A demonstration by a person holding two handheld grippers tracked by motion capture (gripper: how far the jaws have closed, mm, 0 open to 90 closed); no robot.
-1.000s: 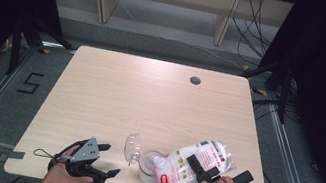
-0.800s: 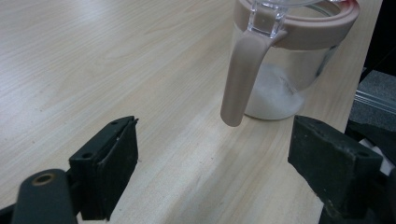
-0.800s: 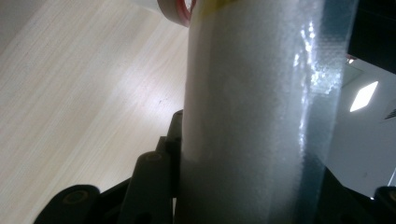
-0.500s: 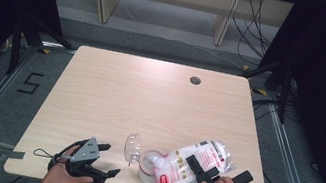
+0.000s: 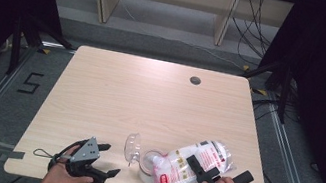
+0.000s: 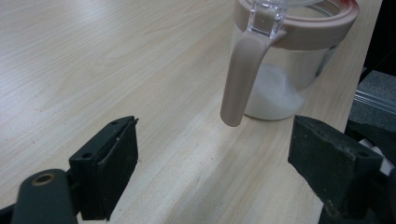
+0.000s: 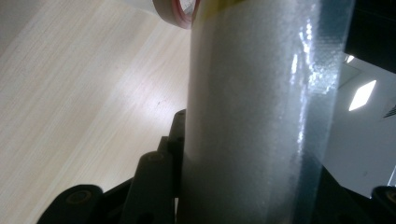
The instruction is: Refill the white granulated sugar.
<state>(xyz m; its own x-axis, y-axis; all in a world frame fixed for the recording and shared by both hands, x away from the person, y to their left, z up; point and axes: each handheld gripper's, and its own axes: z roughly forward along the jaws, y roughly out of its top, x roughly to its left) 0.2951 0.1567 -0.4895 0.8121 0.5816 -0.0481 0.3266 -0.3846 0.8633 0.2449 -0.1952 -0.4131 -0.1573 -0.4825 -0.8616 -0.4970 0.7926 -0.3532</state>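
A clear jar [image 5: 152, 165] with a pink rim stands near the table's front edge, its lid [image 5: 132, 146] swung open to the left. In the left gripper view the jar [image 6: 285, 70] holds some white powder and shows a pink handle [image 6: 242, 79]. A plastic bag of white granules [image 5: 191, 165] lies tilted with its lower end over the jar mouth. My right gripper [image 5: 220, 175] is shut on the bag [image 7: 257, 116], which passes between its jaws [image 7: 261, 196]. My left gripper [image 5: 108, 159] rests open at the front left, a little short of the jar, with nothing between its jaws [image 6: 222, 163].
The light wooden table [image 5: 149, 99] has a round cable hole [image 5: 195, 80] at the back right. Shelving and cables stand on the floor beyond the far edge. A floor mark reads 5 at the left.
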